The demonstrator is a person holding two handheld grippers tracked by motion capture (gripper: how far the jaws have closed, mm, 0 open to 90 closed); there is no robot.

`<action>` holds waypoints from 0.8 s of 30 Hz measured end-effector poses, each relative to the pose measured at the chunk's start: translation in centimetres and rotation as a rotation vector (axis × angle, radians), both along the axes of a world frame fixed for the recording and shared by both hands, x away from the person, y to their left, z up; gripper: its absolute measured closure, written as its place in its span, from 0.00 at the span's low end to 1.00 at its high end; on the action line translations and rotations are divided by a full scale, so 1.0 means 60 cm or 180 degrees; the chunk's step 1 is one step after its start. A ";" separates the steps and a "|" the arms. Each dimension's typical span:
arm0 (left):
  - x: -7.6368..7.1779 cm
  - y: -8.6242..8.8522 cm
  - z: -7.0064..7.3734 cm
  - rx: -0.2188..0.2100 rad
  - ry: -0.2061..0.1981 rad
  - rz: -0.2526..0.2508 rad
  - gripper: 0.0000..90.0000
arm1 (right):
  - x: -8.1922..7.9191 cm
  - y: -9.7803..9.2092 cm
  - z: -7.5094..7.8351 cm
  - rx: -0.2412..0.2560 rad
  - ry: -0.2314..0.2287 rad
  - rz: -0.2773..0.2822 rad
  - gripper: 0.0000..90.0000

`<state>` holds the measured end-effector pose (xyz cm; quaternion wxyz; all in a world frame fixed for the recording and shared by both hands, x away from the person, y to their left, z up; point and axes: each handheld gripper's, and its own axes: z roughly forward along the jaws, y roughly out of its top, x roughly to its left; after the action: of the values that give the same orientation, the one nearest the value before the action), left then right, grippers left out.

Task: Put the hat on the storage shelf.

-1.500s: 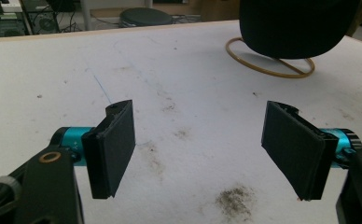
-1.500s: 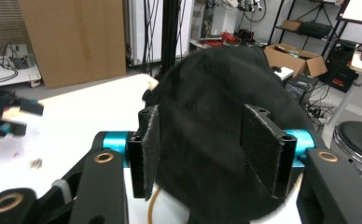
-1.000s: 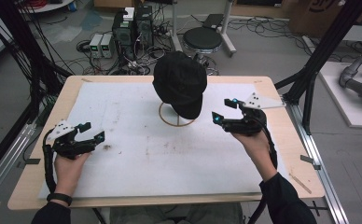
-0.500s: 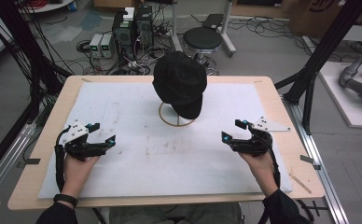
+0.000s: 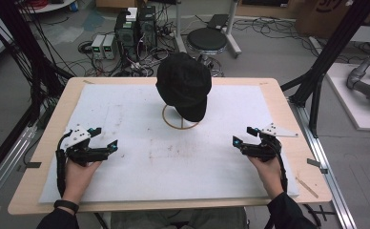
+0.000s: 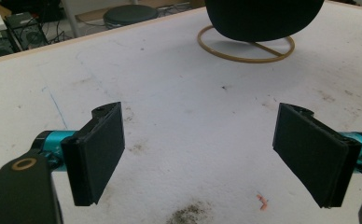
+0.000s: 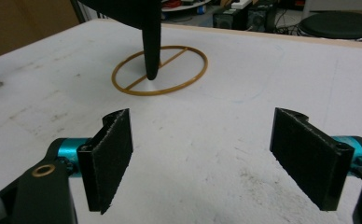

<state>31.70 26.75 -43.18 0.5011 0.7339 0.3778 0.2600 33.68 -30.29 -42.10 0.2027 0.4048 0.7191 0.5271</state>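
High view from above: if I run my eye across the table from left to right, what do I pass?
left gripper held in the person's left hand → wooden ring stand → black cap sitting on it → right gripper held in the right hand.

Looked like a robotics lab — computer towers [image 5: 136, 29] and tangled cables [image 5: 40, 62] sat on the grey floor, black metal frame [image 5: 333, 47] stood around the padded table [image 5: 269, 86] — stool [image 5: 207, 39] behind it.
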 end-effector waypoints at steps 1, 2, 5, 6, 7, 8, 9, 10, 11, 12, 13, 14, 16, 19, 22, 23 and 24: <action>0.000 0.000 0.000 0.0005 -0.0003 0.0007 0.19 | 0.001 -0.001 -0.001 -0.0013 0.0014 -0.0013 0.23; 0.000 0.000 0.000 0.0010 -0.0023 0.0013 0.19 | 0.002 -0.003 -0.003 -0.0027 0.0023 -0.0022 0.23; 0.000 0.000 0.000 0.0013 -0.0024 0.0018 0.19 | 0.004 -0.008 -0.004 -0.0036 0.0035 -0.0058 0.23; 0.000 0.000 0.000 0.0015 -0.0021 0.0017 0.19 | 0.004 -0.008 -0.005 -0.0034 0.0044 -0.0058 0.23; 0.001 0.000 -0.001 0.0017 -0.0014 0.0024 0.19 | 0.004 -0.010 -0.005 -0.0049 0.0028 -0.0067 0.23; 0.002 0.000 -0.002 0.0013 -0.0016 0.0024 0.19 | 0.003 -0.010 -0.005 -0.0053 0.0031 -0.0068 0.23; 0.002 0.000 -0.002 0.0013 -0.0016 0.0024 0.19 | 0.003 -0.010 -0.005 -0.0053 0.0031 -0.0068 0.23; 0.002 0.000 -0.002 0.0015 -0.0025 0.0032 0.19 | 0.002 -0.011 -0.004 -0.0047 0.0037 -0.0072 0.23; 0.002 0.000 -0.002 0.0015 -0.0025 0.0032 0.19 | 0.002 -0.011 -0.004 -0.0047 0.0037 -0.0072 0.23; 0.003 0.000 -0.002 0.0011 -0.0024 0.0033 0.19 | 0.002 -0.012 -0.004 -0.0050 0.0028 -0.0079 0.23; 0.004 0.000 -0.002 0.0004 -0.0022 0.0038 0.19 | 0.001 -0.013 -0.004 -0.0040 0.0038 -0.0089 0.23; 0.004 0.000 -0.002 0.0004 -0.0022 0.0038 0.19 | 0.001 -0.013 -0.004 -0.0040 0.0038 -0.0089 0.23; 0.004 0.000 -0.001 0.0002 -0.0029 0.0043 0.19 | 0.001 -0.015 -0.005 -0.0046 0.0035 -0.0095 0.23; 0.005 0.000 -0.001 -0.0009 -0.0033 0.0049 0.19 | 0.000 -0.017 -0.004 -0.0044 0.0040 -0.0104 0.23; 0.006 0.000 -0.002 -0.0019 -0.0033 0.0047 0.19 | -0.001 -0.017 -0.004 -0.0042 0.0033 -0.0107 0.23; 0.007 0.000 -0.002 -0.0020 -0.0030 0.0042 0.19 | -0.001 -0.017 -0.004 -0.0046 0.0033 -0.0110 0.23; 0.007 0.000 -0.002 -0.0018 -0.0028 0.0048 0.19 | -0.001 -0.017 -0.004 -0.0046 0.0033 -0.0110 0.23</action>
<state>32.12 26.78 -43.29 0.5028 0.7284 0.3819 0.2660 33.64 -31.32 -42.34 0.2109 0.4184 0.7169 0.5162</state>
